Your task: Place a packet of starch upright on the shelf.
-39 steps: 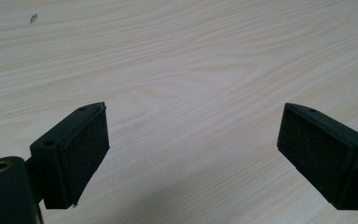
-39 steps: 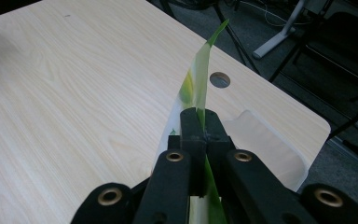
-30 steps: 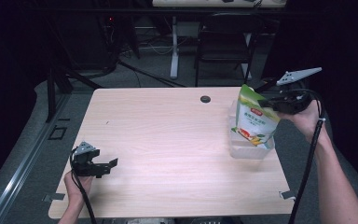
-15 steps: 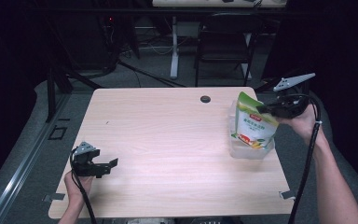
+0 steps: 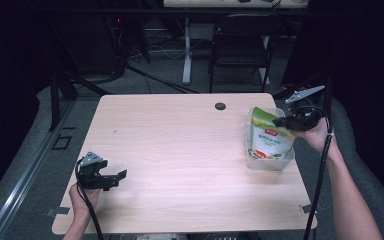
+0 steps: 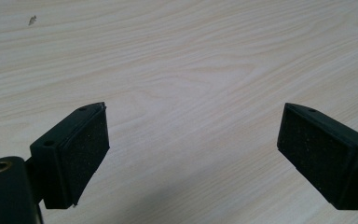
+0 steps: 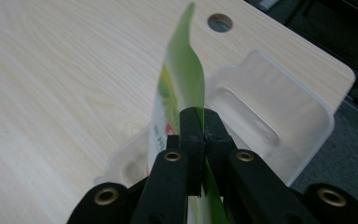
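Two claws are over a pale wooden bench [image 5: 180, 145]. The right claw [image 5: 284, 121] is clamped on the top edge of a green and white pouch [image 5: 269, 137], which stands upright inside a clear plastic container [image 5: 270, 162] near the right edge of the bench, toward the far corner. In the right gripper view the two black jaws press together on the thin green edge of the pouch [image 7: 182, 84], with the container [image 7: 279, 116] behind it. The front of the pouch carries a red label band and a picture of food low down, but the writing is too small to read. The left claw [image 5: 111, 179] is near the near left corner of the bench, its jaws wide apart and holding nothing; under it the left gripper view shows bare wood grain. A small round hole [image 5: 220, 106] sits close to the far edge of the bench. Behind the bench the room is dark, with a black chair [image 5: 240, 50], a white table leg [image 5: 187, 50] and cables on a grey floor.
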Demonstrator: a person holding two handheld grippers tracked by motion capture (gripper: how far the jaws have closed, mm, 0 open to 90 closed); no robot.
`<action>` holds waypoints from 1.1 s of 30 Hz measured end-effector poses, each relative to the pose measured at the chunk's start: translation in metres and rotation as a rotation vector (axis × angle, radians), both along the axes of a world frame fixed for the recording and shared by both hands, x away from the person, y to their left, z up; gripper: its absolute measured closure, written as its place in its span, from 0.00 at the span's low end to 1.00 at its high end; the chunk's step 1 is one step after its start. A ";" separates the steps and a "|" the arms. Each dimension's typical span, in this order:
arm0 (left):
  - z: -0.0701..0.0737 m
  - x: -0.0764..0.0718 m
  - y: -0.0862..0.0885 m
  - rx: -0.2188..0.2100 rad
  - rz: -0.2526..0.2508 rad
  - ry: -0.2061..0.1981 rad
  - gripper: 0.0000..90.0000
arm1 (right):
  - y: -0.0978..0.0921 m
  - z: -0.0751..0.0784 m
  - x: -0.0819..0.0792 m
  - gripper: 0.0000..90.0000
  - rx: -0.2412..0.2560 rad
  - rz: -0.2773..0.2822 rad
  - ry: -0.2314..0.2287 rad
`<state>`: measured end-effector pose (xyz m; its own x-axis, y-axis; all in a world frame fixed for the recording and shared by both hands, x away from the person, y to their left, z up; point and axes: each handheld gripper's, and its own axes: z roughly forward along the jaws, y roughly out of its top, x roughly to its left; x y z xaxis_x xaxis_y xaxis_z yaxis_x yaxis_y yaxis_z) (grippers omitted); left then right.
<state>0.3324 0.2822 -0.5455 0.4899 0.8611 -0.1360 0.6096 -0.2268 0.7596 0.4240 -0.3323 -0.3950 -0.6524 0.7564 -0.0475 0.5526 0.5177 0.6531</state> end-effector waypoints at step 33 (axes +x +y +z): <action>0.000 0.000 -0.002 0.003 -0.008 -0.005 0.10 | 0.006 0.036 -0.023 0.10 -0.014 -0.147 -0.032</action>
<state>0.3328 0.2805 -0.5450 0.4978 0.8574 -0.1307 0.6039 -0.2345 0.7618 0.4013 -0.3260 -0.3590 -0.5328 0.8426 -0.0777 0.6022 0.4421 0.6647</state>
